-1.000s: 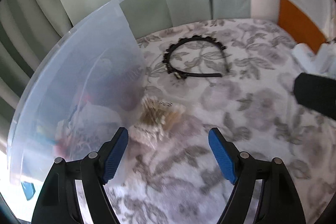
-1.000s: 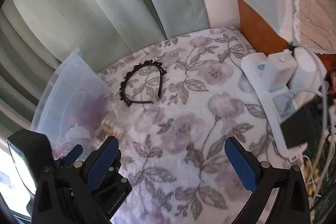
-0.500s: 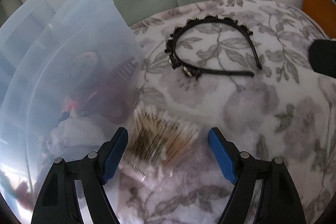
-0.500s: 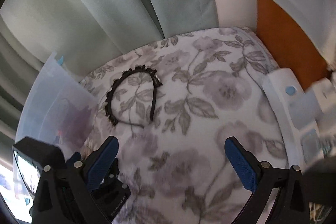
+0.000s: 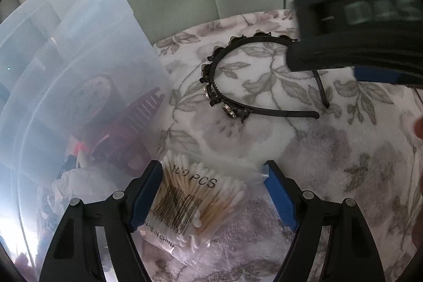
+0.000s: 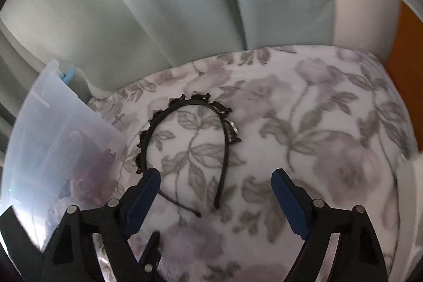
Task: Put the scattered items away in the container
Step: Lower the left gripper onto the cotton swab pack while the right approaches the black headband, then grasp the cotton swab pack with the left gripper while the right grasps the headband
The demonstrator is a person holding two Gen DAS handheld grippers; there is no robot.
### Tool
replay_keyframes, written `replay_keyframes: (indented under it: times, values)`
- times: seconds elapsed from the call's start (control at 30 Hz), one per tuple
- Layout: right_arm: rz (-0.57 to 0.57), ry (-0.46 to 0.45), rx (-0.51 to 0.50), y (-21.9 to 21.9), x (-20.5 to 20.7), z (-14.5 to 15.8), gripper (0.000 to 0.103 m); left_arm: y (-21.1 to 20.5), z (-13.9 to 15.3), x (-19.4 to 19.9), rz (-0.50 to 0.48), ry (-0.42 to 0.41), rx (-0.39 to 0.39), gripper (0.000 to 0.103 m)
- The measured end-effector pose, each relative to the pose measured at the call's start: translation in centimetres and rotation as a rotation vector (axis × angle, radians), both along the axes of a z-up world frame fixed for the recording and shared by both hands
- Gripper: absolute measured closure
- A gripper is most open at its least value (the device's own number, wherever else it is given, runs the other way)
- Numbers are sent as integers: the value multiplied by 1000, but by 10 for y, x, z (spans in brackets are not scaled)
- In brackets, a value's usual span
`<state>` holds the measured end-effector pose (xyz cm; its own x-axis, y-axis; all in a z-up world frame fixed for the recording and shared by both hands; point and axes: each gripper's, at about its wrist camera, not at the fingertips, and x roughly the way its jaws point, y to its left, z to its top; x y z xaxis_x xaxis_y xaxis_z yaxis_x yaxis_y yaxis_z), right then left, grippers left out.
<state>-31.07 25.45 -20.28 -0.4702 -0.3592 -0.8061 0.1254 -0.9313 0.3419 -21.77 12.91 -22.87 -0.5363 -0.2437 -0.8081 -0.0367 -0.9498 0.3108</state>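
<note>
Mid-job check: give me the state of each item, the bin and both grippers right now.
Cotton swab bag: flat on the floral blanket, between the left gripper's fingers, not pinched.
Headband: lying on the blanket, outside the bin, its ends toward the right gripper.
Plastic bin: open, a dark red hair claw and other items already inside.
Left gripper: open.
Right gripper: open, closing around the headband's ends, not gripping.
</note>
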Motion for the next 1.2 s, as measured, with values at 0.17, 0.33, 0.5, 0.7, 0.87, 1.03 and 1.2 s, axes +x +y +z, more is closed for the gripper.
replay_keyframes:
  times: [0.17, 0.33, 0.5, 0.7, 0.87, 1.03, 1.2]
  values:
    - [21, -3, 10, -6, -9, -7, 17, 1, 6, 18, 5, -4, -4, 24]
    - [22, -3, 14, -6, -9, -10, 17, 0, 10, 39, 64, -41, 62, 23]
    - [25, -4, 18, -5, -8, -12, 17, -6, 17, 49, 110, -42, 92, 23]
    - [38, -10, 30, -5, -8, -13, 17, -4, 20, 63, 117, -48, 101, 22]
    - [53, -15, 41, -6, -5, -13, 17, -12, 11, 67, 179, -90, 131, 20]
    - [68, -16, 55, -8, -8, -14, 17, -14, 5, 64, 214, -104, 169, 20]
    - [73, -10, 84, -17, -17, -17, 16, -8, 3, 54, 225, -84, 173, 16]
